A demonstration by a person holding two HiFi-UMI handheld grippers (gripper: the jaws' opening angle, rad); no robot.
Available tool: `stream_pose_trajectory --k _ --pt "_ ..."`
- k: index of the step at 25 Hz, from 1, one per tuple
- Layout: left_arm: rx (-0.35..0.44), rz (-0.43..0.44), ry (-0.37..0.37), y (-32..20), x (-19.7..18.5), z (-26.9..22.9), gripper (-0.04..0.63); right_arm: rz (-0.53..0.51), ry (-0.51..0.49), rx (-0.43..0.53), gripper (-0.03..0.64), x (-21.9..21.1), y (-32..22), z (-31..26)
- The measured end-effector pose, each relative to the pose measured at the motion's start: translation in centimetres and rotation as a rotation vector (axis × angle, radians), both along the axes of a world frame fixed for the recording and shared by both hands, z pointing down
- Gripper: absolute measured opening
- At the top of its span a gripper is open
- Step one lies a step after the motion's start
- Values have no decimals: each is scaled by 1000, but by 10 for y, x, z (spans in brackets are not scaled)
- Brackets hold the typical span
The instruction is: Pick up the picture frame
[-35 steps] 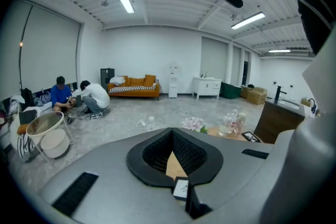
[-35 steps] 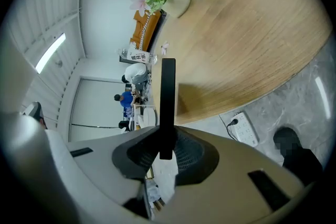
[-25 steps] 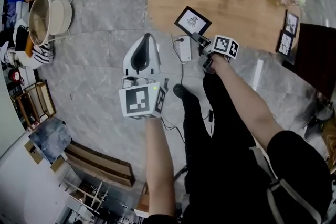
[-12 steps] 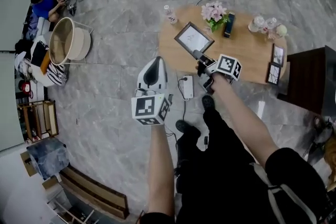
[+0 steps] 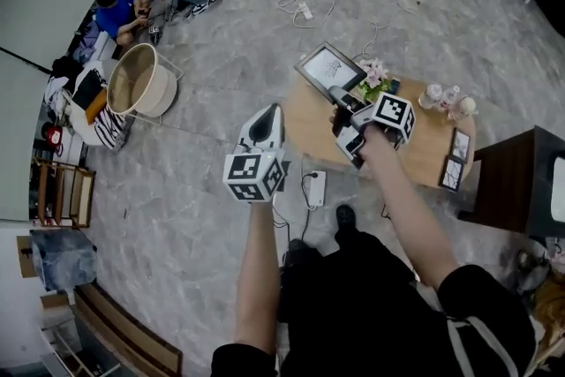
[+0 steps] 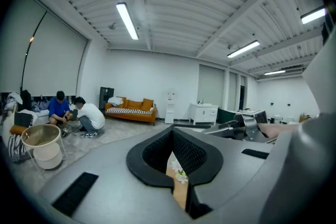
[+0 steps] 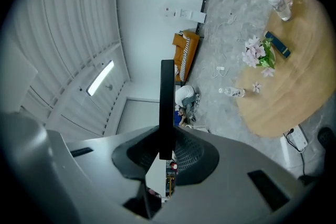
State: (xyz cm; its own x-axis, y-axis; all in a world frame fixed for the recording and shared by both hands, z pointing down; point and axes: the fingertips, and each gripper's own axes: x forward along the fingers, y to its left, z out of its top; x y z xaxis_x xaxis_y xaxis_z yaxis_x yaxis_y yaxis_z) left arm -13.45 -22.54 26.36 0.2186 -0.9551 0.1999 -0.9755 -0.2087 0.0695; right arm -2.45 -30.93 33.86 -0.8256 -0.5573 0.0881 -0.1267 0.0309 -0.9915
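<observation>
Picture frame (image 5: 328,66) hangs clear above the counter (image 5: 424,150), clenched in the right gripper's (image 5: 342,101) fingers; pickup looks done. Left gripper's (image 5: 267,117) fingers sit together, empty.

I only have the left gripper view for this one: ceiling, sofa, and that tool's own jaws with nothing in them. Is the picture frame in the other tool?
Observer: Yes. The right gripper view shows the right tool clamped on the edge of the black picture frame.
Operator: Is it off the table?
Observer: It is. In that same view the wooden table lies far below the frame, and the two do not touch.
Operator: Anything like it down there?
Observer: The head view shows two more small frames at the table's right end.
</observation>
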Motion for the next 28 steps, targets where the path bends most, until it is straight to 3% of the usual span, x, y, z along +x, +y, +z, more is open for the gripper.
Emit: stream_pose_trajectory --k 9,18,22,28 --pt "57 2 -12 -7 -14 -50 11 4 -55 41 75 -15 -11 -95" --pt "68 25 -7 -18 -11 -81 11 38 -75 80 75 -11 -18 -152" --pt "45 20 -6 -18 -14 -72 11 32 -89 47 75 -12 -18 -140" --pt "70 44 -3 -17 -7 -88 11 46 -67 84 75 -9 -13 -154"
